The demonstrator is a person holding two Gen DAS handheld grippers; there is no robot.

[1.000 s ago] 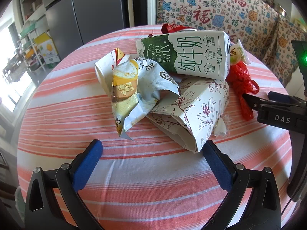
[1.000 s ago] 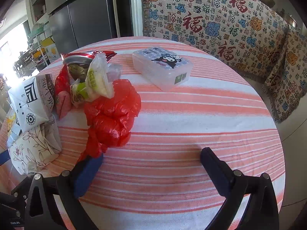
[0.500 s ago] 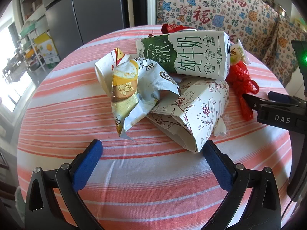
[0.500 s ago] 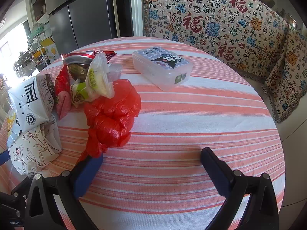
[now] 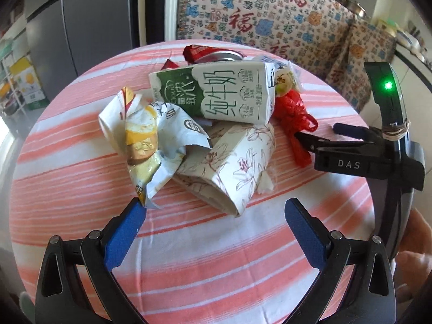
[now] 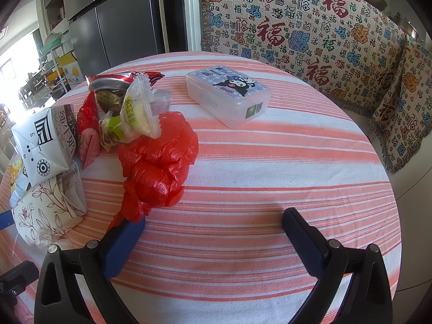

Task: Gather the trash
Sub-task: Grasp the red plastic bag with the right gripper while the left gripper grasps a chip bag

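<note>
Lying heaped at the middle of the round striped table (image 5: 216, 256), the trash pile has not shifted since a second ago: a green milk carton (image 5: 216, 94) rests on a floral paper pack (image 5: 237, 162), with a crumpled snack wrapper (image 5: 145, 140) to its left and a red plastic bag (image 6: 159, 162) to its right. What differs is the left gripper (image 5: 213, 218), now closer, its left finger touching the wrapper's near corner, jaws wide apart. The right gripper (image 6: 213, 229) stands as before, jaws apart, its left finger touching the bag's tail. A foil packet (image 6: 113, 81) and a clear food pouch (image 6: 137, 110) sit behind the bag. A lidded plastic box (image 6: 229, 94) stands apart, farther right. Bare cloth spreads right and near; a patterned sofa cover (image 6: 310, 32) lies beyond the far edge
</note>
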